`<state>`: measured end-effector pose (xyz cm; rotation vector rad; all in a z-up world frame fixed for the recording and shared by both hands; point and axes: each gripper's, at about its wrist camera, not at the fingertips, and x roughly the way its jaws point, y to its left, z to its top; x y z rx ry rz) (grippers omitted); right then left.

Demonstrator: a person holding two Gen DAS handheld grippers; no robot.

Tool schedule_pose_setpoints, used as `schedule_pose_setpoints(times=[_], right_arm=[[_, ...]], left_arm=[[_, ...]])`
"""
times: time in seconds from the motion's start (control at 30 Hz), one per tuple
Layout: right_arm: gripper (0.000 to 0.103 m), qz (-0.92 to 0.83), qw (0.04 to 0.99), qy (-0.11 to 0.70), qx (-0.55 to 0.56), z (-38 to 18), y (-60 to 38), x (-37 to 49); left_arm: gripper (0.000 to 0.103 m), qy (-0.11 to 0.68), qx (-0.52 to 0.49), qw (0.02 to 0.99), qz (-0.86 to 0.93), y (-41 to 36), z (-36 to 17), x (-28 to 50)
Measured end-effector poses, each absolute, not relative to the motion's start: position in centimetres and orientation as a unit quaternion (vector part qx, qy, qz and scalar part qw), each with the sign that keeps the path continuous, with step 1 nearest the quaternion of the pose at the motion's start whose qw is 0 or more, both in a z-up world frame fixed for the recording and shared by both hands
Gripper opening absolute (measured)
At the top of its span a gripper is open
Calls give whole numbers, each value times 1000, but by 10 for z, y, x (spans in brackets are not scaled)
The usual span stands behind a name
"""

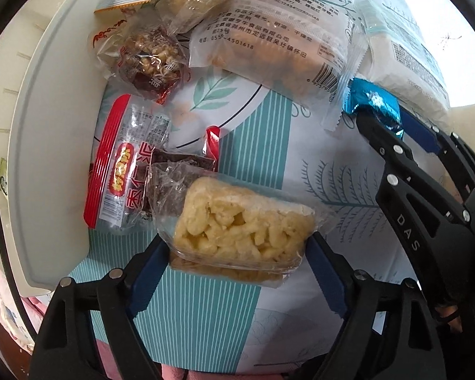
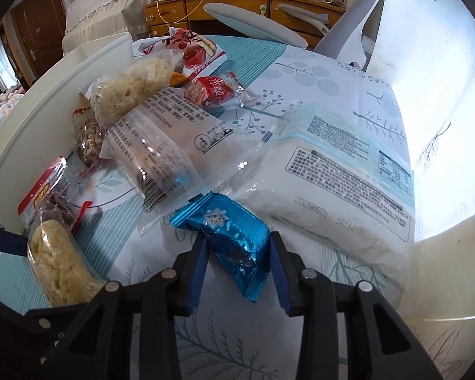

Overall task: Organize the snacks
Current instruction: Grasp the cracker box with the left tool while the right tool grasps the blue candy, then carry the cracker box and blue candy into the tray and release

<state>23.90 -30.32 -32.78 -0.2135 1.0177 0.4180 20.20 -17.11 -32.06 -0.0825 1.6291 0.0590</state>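
Left tool [image 1: 237,250] clamped on yellow puffed-rice bar [image 1: 240,221]; right tool [image 2: 237,253] closed against blue foil packet [image 2: 228,234], both above desk [image 2: 237,342]

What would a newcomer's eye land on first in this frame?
The pale puffed-rice bar in clear wrap, clamped in the left claw at bottom centre. Next, the shiny blue foil candy pinched in the right claw, just in front of a large white snack pack.

Your pale puffed-rice bar in clear wrap [image 1: 243,224] hides part of the dark brown wrapped snack [image 1: 174,171] behind it.
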Motion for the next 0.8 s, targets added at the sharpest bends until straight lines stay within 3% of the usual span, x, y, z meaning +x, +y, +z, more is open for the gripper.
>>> schedule_pose_setpoints(times=[0.37,0.8], right_arm=[[35,200,833,514,-48,-316,-310,212],[35,219,844,489,-27,-264,-305,177]], left_arm=[[82,728,-47,684,16,-162,-306,180],[82,694,-37,717,-54,-151,-228,156]])
